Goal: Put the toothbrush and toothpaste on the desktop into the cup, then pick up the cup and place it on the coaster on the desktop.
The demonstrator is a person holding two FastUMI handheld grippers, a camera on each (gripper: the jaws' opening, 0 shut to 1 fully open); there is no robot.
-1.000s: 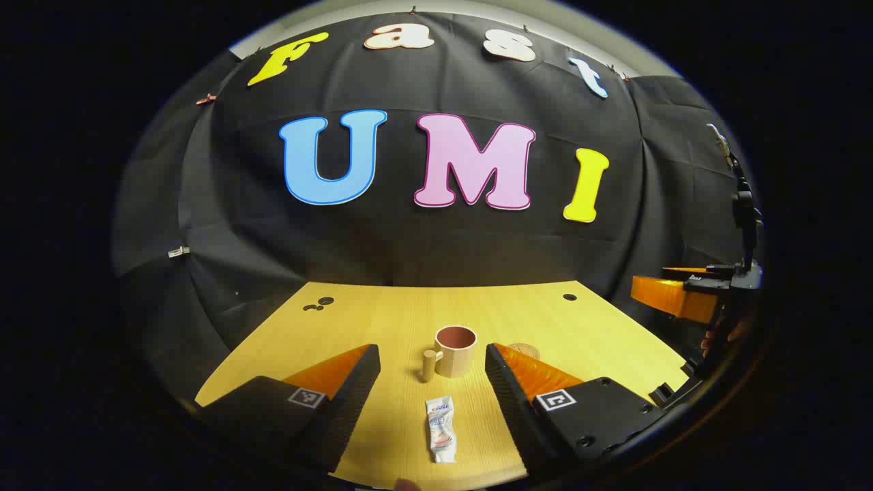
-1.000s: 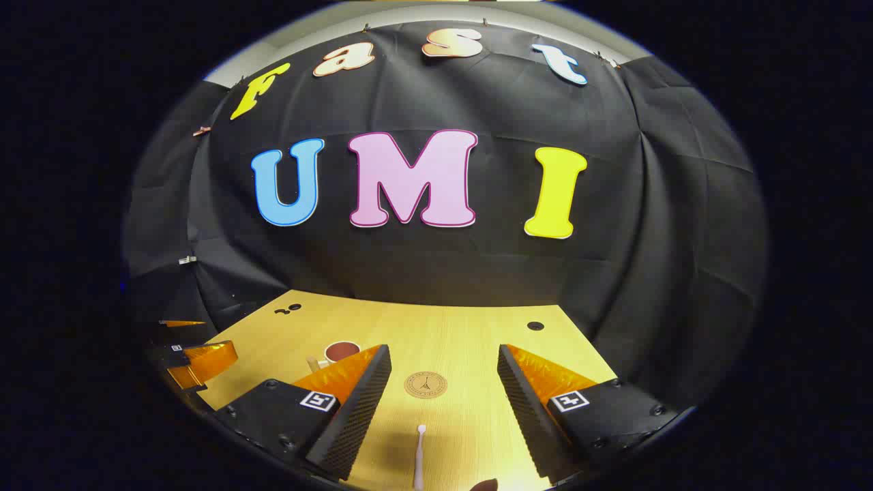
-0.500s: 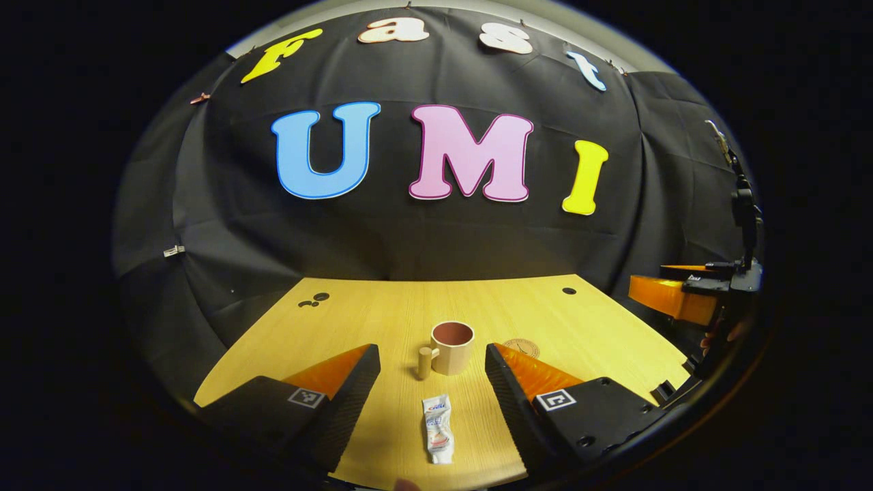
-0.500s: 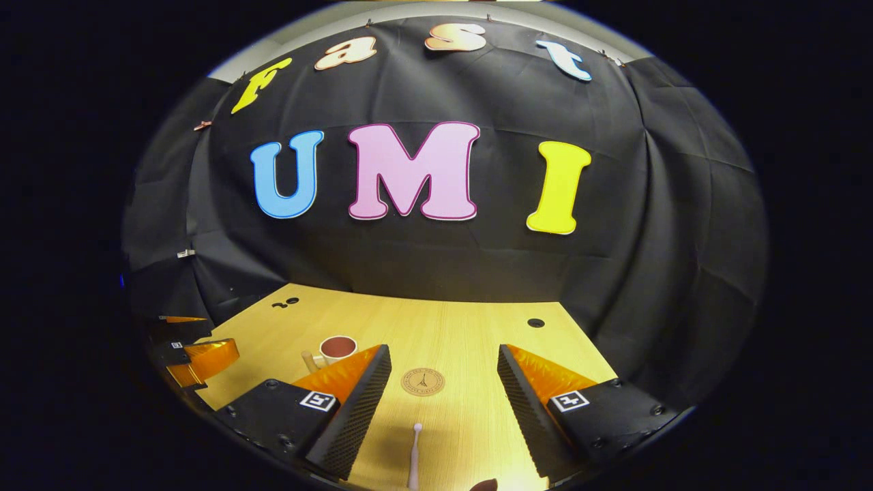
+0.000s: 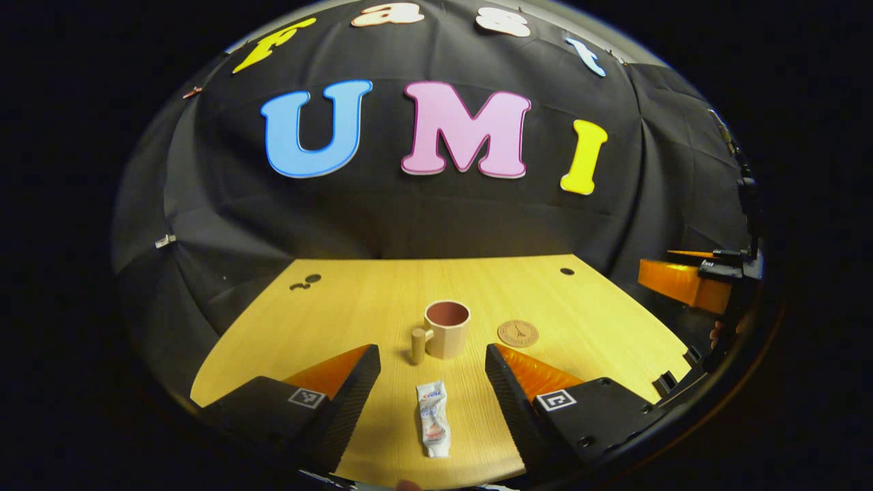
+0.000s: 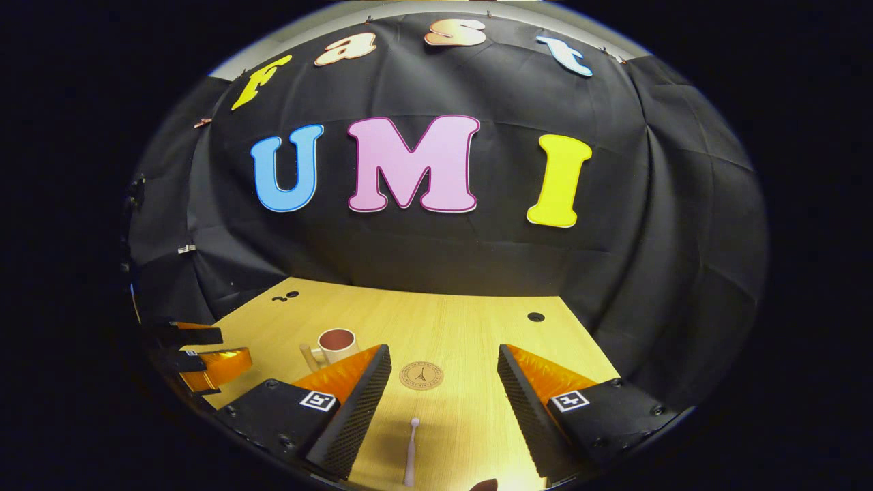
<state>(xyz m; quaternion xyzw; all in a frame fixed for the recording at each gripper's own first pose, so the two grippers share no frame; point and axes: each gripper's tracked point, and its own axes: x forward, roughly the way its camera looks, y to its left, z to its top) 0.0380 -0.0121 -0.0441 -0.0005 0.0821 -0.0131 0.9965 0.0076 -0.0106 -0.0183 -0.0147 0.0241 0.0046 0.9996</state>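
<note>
Left gripper (image 5: 432,361) & right gripper (image 6: 443,361) both gaping wide, gripping nothing, hovering over toothpaste (image 5: 434,428) & toothbrush (image 6: 411,450).

Printed wording on the toothpaste tube (image 5: 434,427), which lies flat on the tabletop (image 5: 341,320), is too small to read. The round coaster (image 6: 421,376) carries a small tower emblem ringed by illegible lettering. Square black-and-white coded markers sit on the gripper fingers (image 5: 305,397); they hold no readable text.
</note>
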